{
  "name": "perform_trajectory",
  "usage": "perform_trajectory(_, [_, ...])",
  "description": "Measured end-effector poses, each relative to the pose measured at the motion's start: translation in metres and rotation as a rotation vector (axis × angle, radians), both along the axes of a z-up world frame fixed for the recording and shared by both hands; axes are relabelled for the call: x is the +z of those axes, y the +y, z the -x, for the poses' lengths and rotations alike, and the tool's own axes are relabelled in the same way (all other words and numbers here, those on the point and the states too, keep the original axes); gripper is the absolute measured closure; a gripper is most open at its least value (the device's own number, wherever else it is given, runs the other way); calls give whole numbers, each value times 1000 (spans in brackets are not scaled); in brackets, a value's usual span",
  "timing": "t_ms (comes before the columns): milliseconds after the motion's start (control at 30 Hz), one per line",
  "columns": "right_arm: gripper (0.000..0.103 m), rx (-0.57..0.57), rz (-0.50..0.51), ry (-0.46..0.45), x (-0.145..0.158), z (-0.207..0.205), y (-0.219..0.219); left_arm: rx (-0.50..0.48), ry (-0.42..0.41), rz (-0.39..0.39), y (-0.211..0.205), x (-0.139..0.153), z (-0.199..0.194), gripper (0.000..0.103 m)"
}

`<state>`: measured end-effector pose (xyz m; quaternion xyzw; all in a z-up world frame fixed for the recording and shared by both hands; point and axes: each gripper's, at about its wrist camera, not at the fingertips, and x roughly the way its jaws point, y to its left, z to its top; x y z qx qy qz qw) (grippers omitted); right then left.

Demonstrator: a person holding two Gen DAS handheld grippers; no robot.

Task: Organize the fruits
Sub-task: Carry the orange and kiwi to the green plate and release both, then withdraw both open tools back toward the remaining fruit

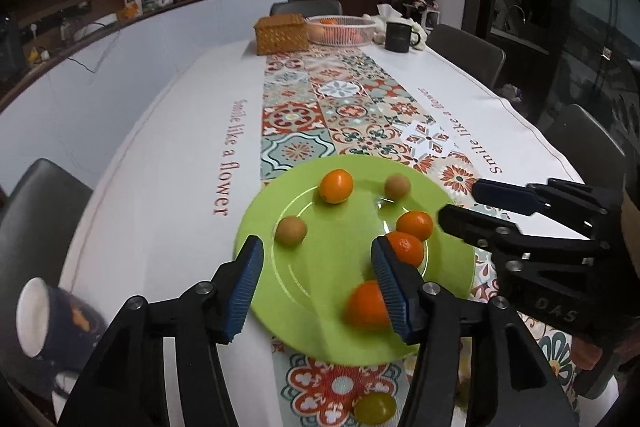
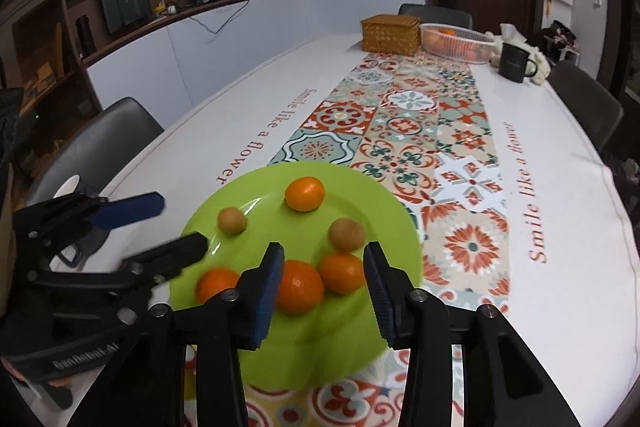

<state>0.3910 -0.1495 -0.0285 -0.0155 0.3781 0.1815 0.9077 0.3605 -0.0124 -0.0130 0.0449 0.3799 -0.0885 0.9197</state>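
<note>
Green plate (image 1: 320, 331) is sitting on the patterned runner (image 1: 340, 99) at the near end of the table (image 1: 160, 147), acting as the collection point. It is carrying four oranges and two small brown fruits, all loose and spread around the well.

Left gripper (image 1: 316, 287) is hanging over the plate's near-left side, fingers spread wide, gripping nothing. Its right pad is overlapping the near orange (image 1: 366, 307) in view; can't tell if it is touching.

Right gripper (image 2: 324, 291) is also spread and empty, fingers straddling the middle orange (image 2: 300, 287) without closing. Judgement: it is lining up on that orange, approaching low and head-on so the pads land on opposite sides.

One green grape (image 1: 374, 407) is lying off the plate on the runner, just beside the near rim, so sorting is looking unfinished.

White basket (image 2: 456, 41) with more orange fruit is sitting at the far end beside the wicker box (image 2: 390, 33), a possible destination. Round fruit is likely rolling if nudged.
</note>
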Motion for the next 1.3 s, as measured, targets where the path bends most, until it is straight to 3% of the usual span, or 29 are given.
perform_trajectory(600, [40,-41,-27,-139,52,107,-25,25,-106,16,-3,55,98,25])
perform_trajectory(933, [34,-42,4,-203,66,163,-25,33,-140,-4,-4,63,151,18])
perform_trajectory(1067, [28,-50,4,-211,67,180,-26,31,-152,-13,-4,64,173,17])
perform_trajectory(1300, [26,-45,18,-192,59,203,-27,13,-137,-21,-6,53,197,16])
